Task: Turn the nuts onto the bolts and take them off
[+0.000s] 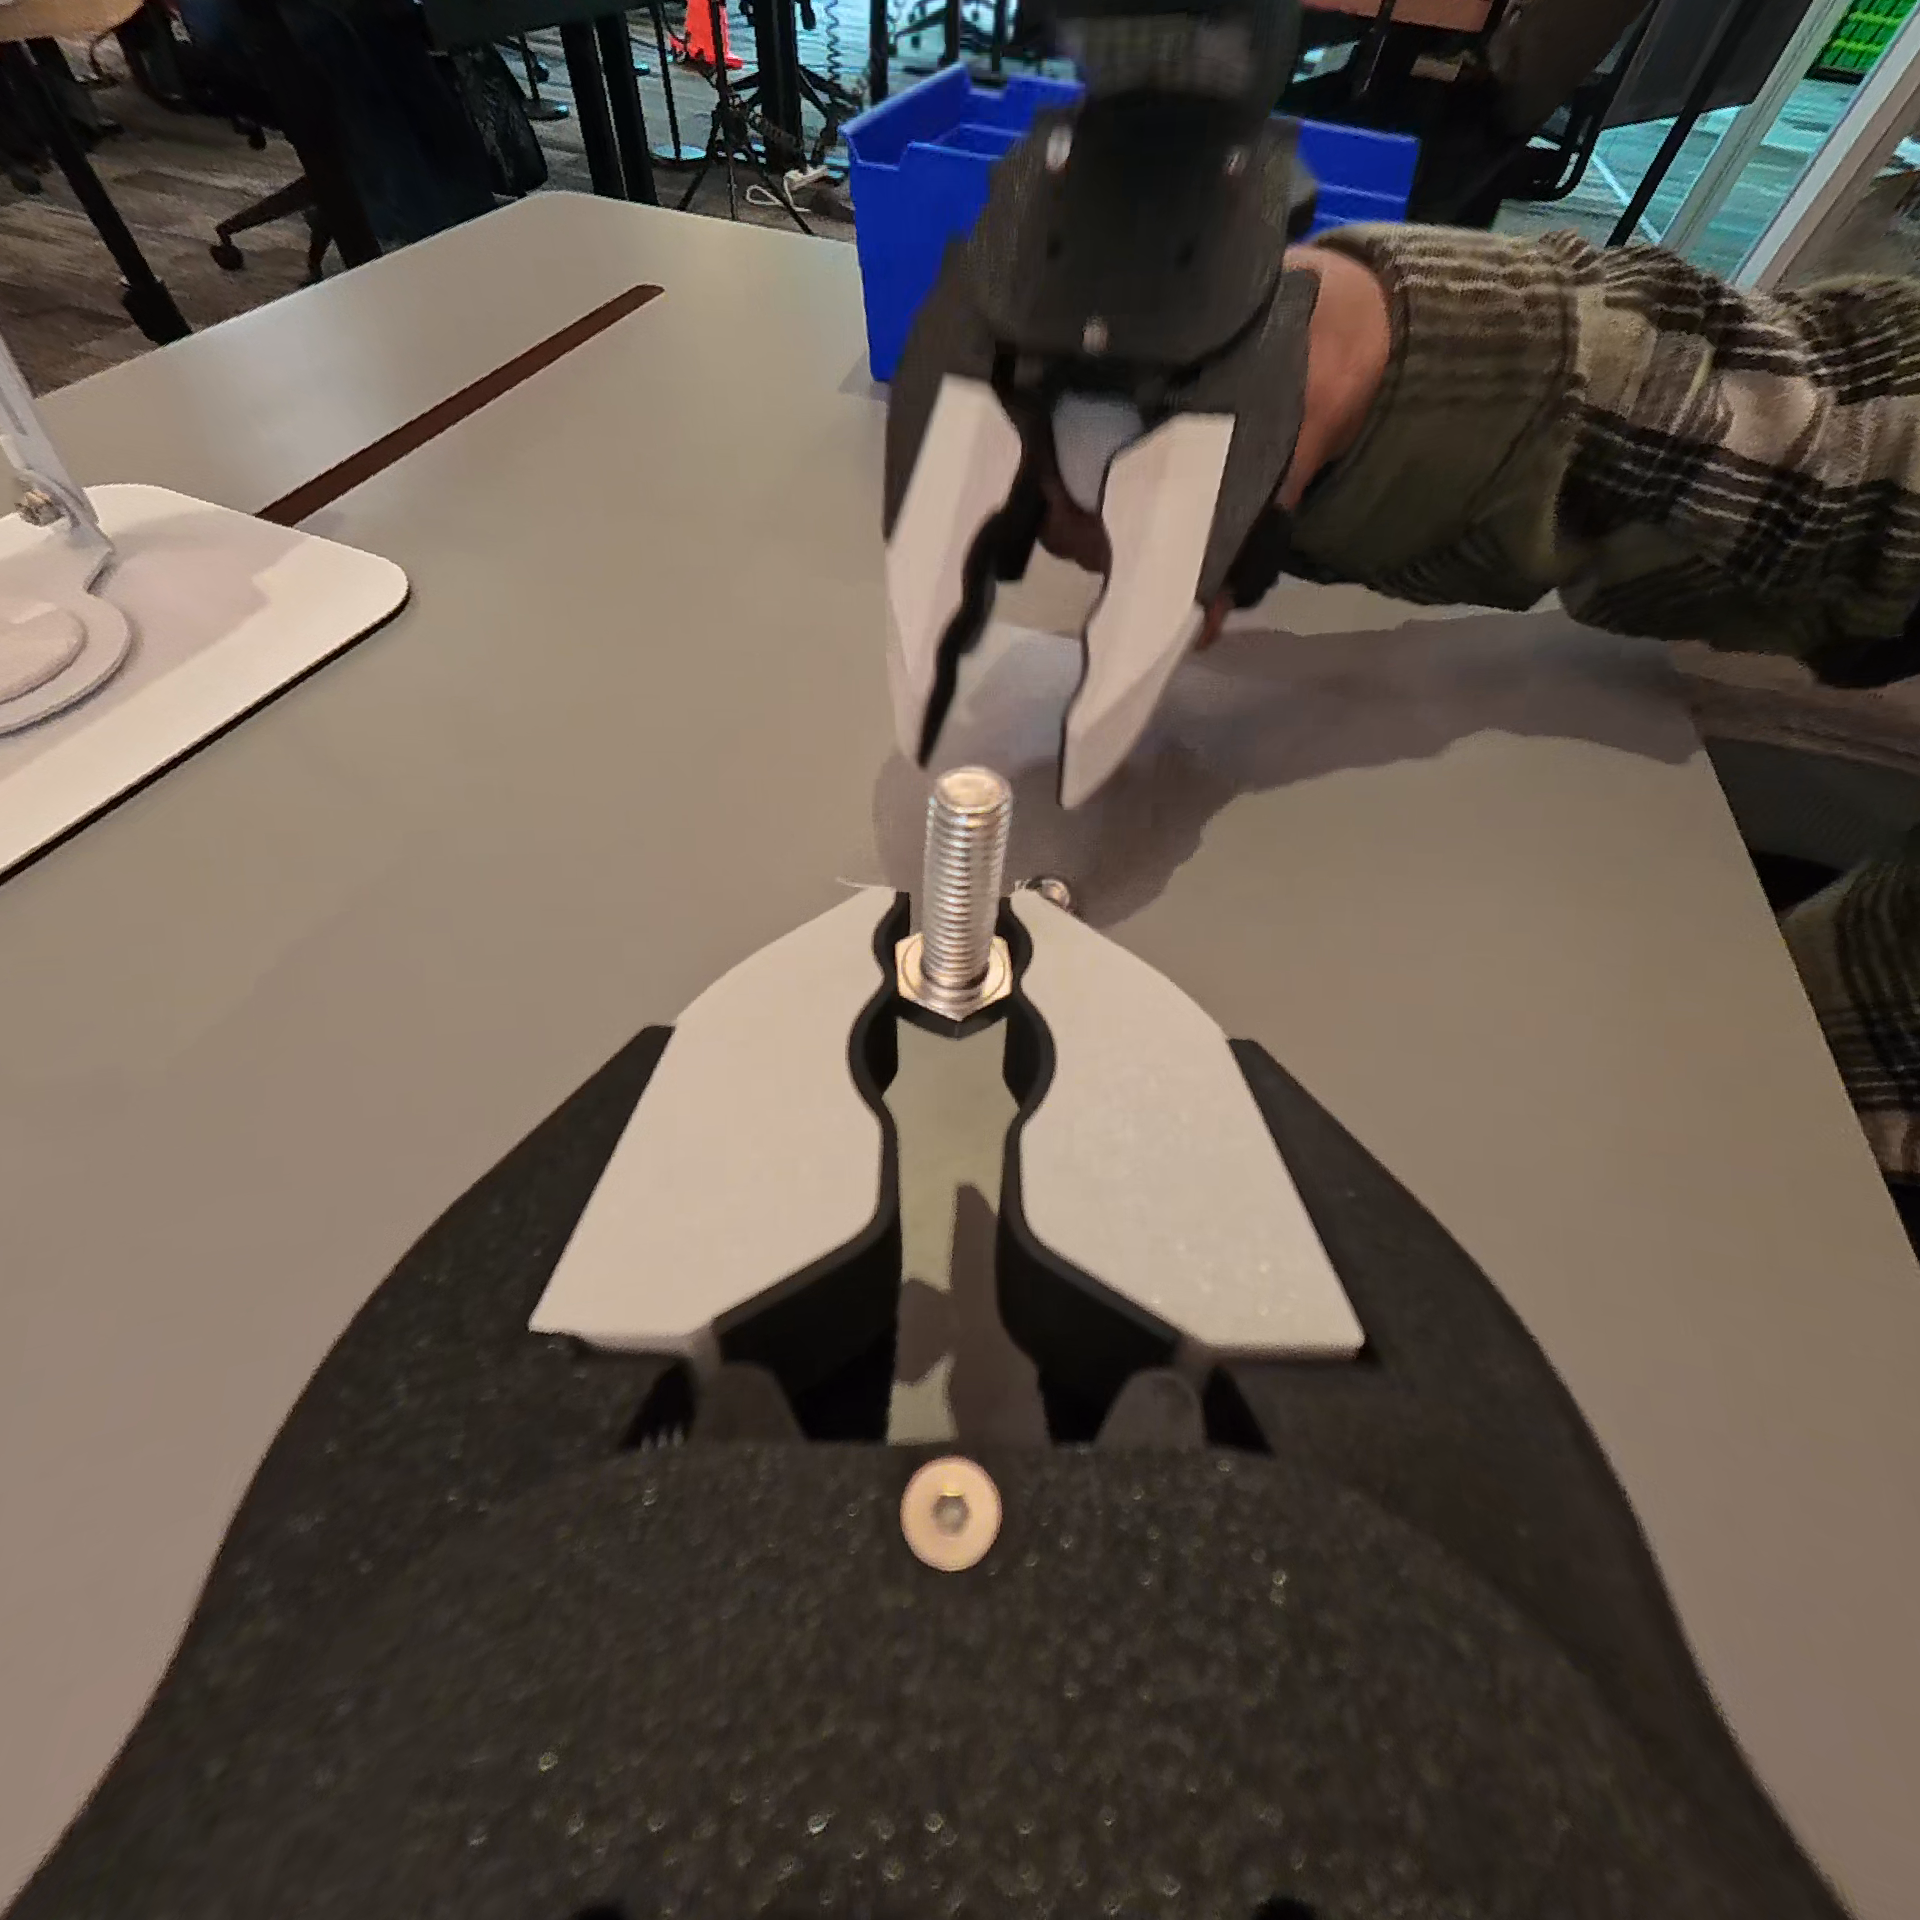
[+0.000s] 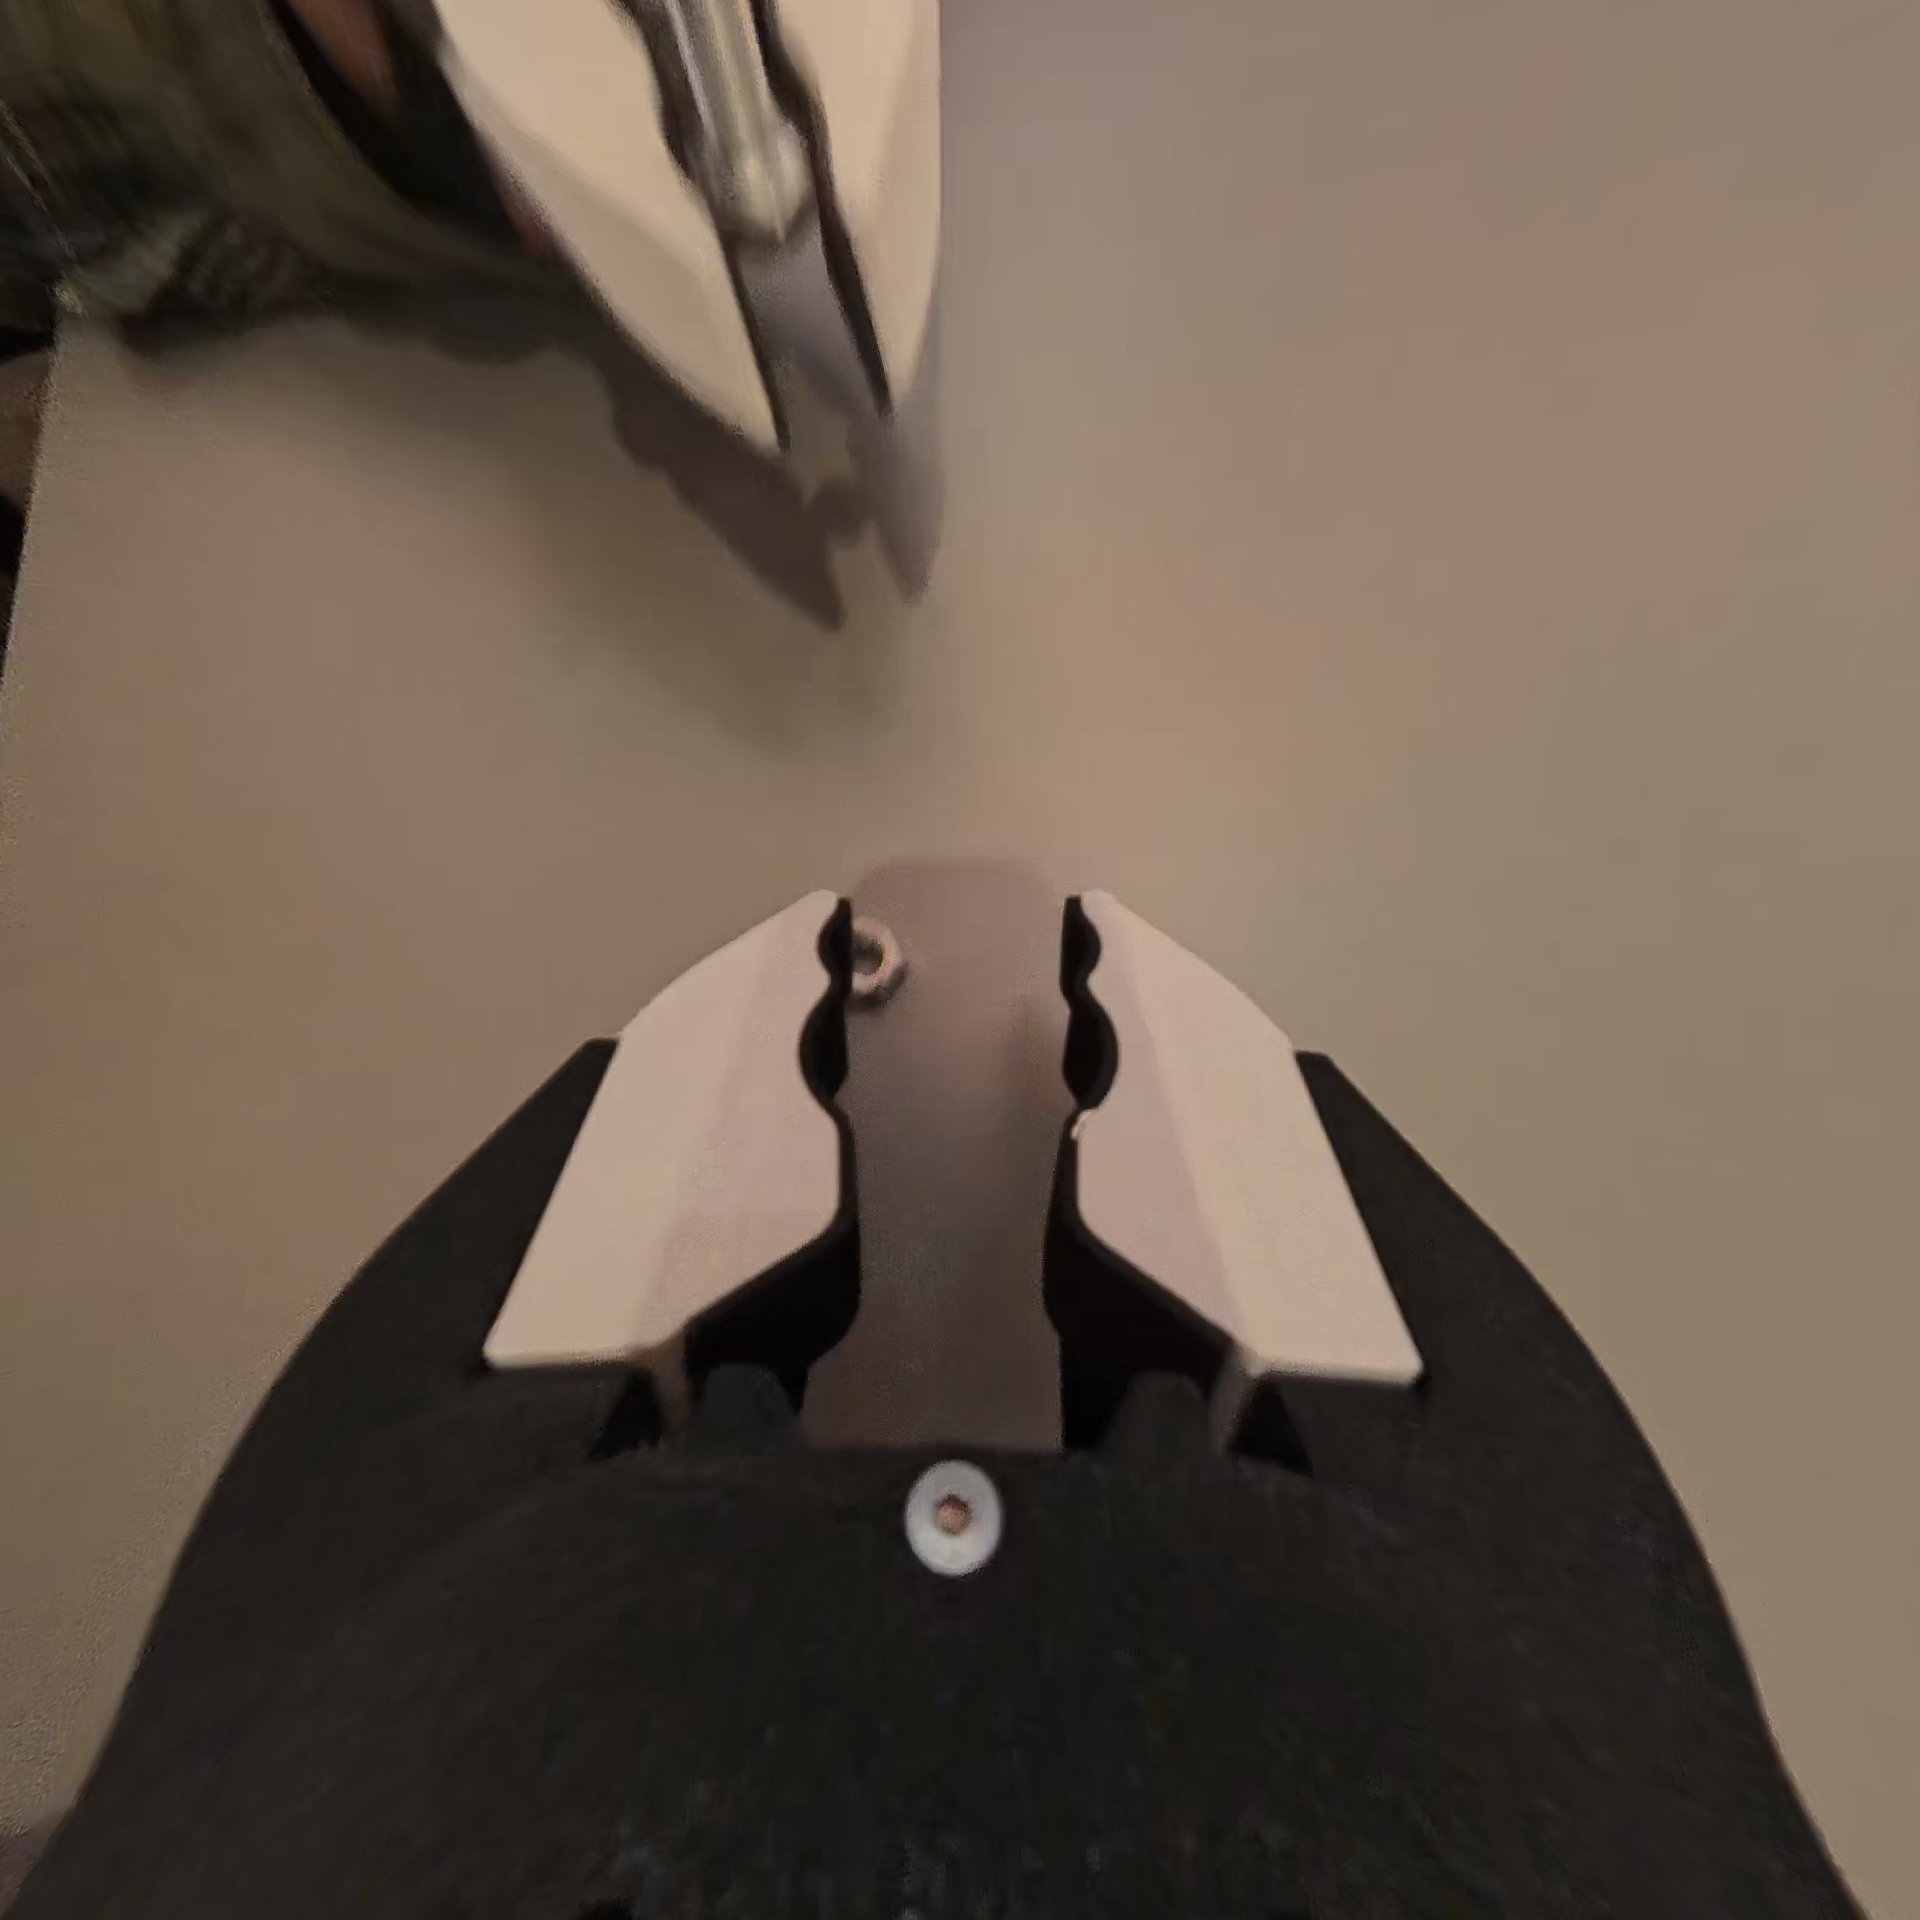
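Observation:
My left gripper (image 1: pixel 951 914) is shut on the hex head of a silver bolt (image 1: pixel 966 862), whose threaded shaft stands upright. My right gripper (image 1: pixel 997 774) hangs point-down just beyond and above the bolt's tip, open and empty. A small silver nut (image 1: pixel 1055 890) lies on the grey table just right of my left fingertips. In the right wrist view the nut (image 2: pixel 876 961) lies on the table between my open right gripper's (image 2: pixel 956 904) fingers, close to the left finger. The left gripper (image 2: pixel 831 416) with the bolt (image 2: pixel 748 156) shows blurred at the top.
A grey table (image 1: pixel 520 831) carries a white stand base (image 1: pixel 187 623) at the far left. A blue bin (image 1: pixel 935 177) stands at the back edge. A person's plaid sleeve (image 1: pixel 1558 436) reaches in from the right. The table's right edge (image 1: pixel 1787 935) is near.

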Available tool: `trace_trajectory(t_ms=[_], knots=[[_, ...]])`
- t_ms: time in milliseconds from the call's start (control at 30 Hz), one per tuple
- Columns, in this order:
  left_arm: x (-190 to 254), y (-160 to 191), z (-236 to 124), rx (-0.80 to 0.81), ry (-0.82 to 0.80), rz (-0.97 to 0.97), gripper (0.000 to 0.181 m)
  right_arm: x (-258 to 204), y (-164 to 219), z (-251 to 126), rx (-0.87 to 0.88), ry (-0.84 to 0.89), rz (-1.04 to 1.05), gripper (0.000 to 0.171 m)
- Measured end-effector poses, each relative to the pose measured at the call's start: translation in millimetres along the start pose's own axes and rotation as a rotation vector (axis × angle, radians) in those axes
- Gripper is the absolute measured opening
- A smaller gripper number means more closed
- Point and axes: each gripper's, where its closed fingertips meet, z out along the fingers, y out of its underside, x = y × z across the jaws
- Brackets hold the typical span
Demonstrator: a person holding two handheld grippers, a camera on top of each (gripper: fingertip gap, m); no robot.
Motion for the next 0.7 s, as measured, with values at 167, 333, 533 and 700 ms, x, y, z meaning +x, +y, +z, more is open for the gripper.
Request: trace_trajectory(t_ms=[167, 333, 533, 700], knots=[[6.2, -2.3, 1.8, 0.015, 0.033, -0.003, 0.015, -28.1, -94.7, -19.7, 0.279, 0.004, -0.227, 0.024], [10.9, -4.9, 2.3, 0.025, 0.051, 0.003, 0.015, -37.3, -114.0, 9.9, 0.193, -0.003, -0.333, 0.026], [13.2, -9.7, -0.4, 0.054, 0.066, 0.001, 0.015, -40.5, -121.5, 14.3, 0.217, -0.058, -0.322, 0.01], [16.9, -27.4, -8.8, 0.195, 0.108, -0.012, 0.017, -43.7, -135.2, 0.6, 0.388, -0.148, -0.23, 0.009]])
